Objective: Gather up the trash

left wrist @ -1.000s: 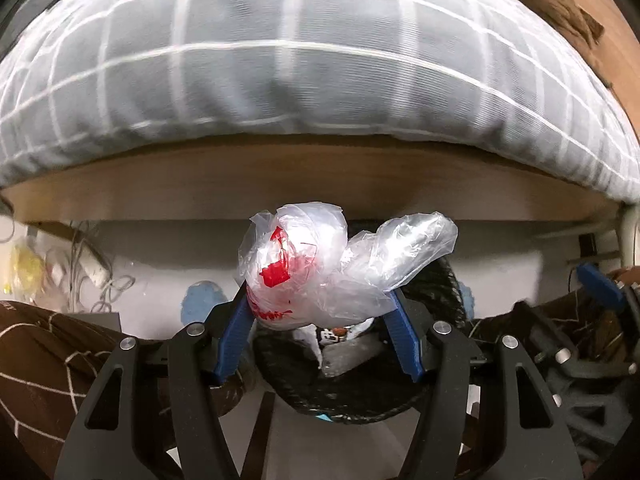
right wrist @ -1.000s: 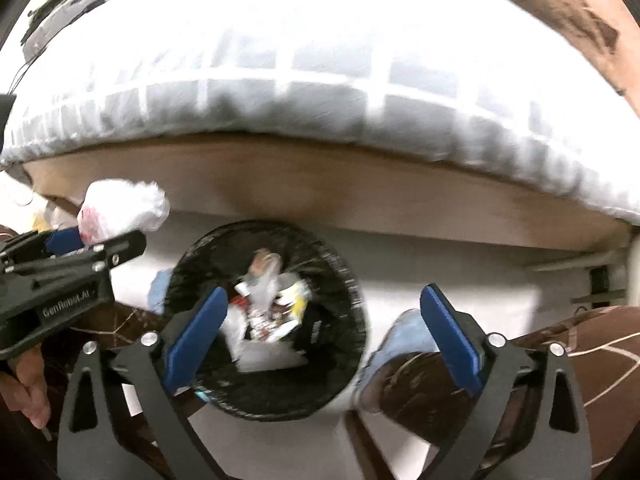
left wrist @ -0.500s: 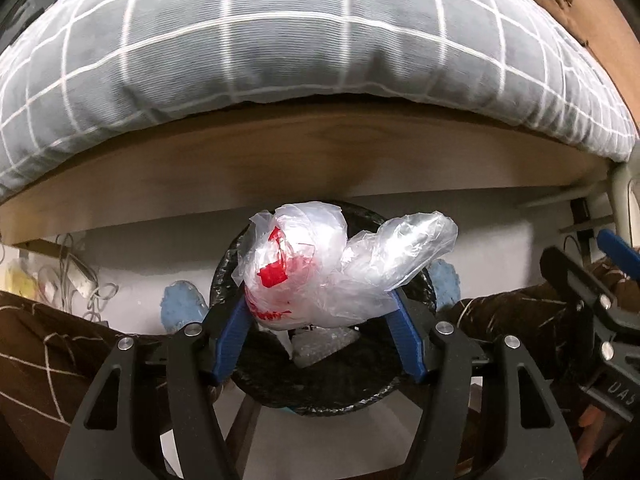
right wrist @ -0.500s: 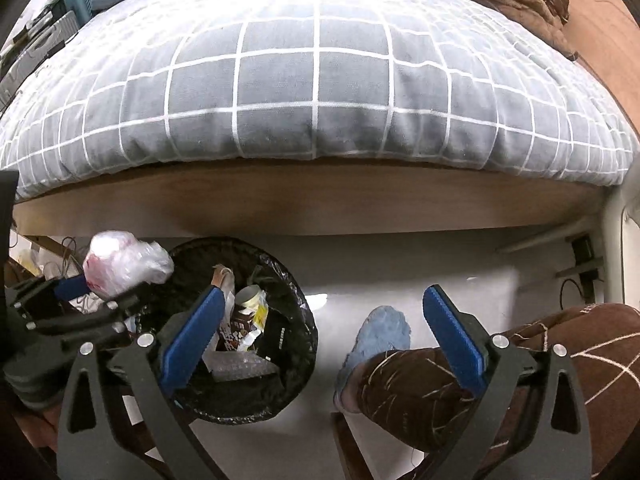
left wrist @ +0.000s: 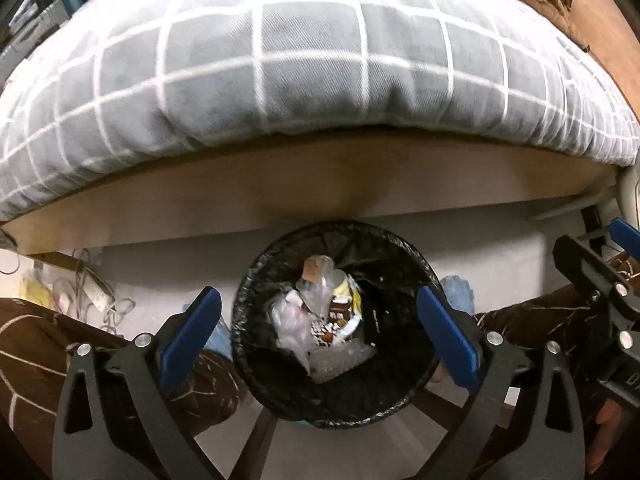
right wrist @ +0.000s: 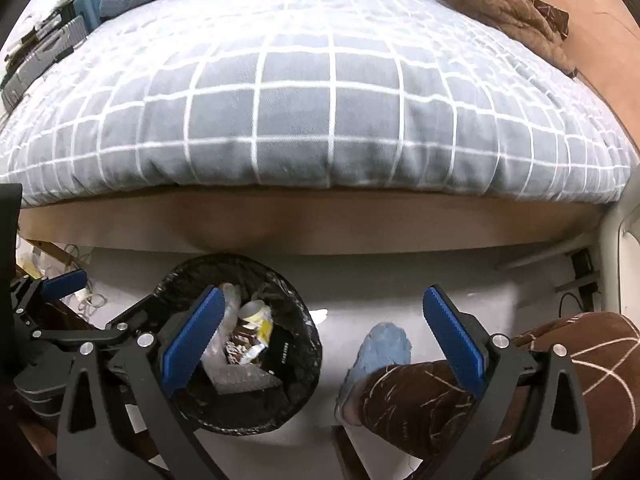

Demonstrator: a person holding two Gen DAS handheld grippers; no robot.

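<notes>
Grey checked bedding (right wrist: 312, 92) on a wooden bed frame (left wrist: 320, 184) filled the background; a black-lined trash bin (left wrist: 248, 320) was seen on the floor just below the frame. Left gripper (left wrist: 320, 332) was held spread wide and empty directly above the bin; right gripper (right wrist: 320, 340) likewise spread, empty, beside the bin. Crumpled clear plastic bag (left wrist: 292, 320) was seen inside the bin among wrappers, so that drop was judged done. No further trash was visible outside the bin.

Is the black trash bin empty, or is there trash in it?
Not empty: the trash bin holds wrappers and clear plastic.
</notes>
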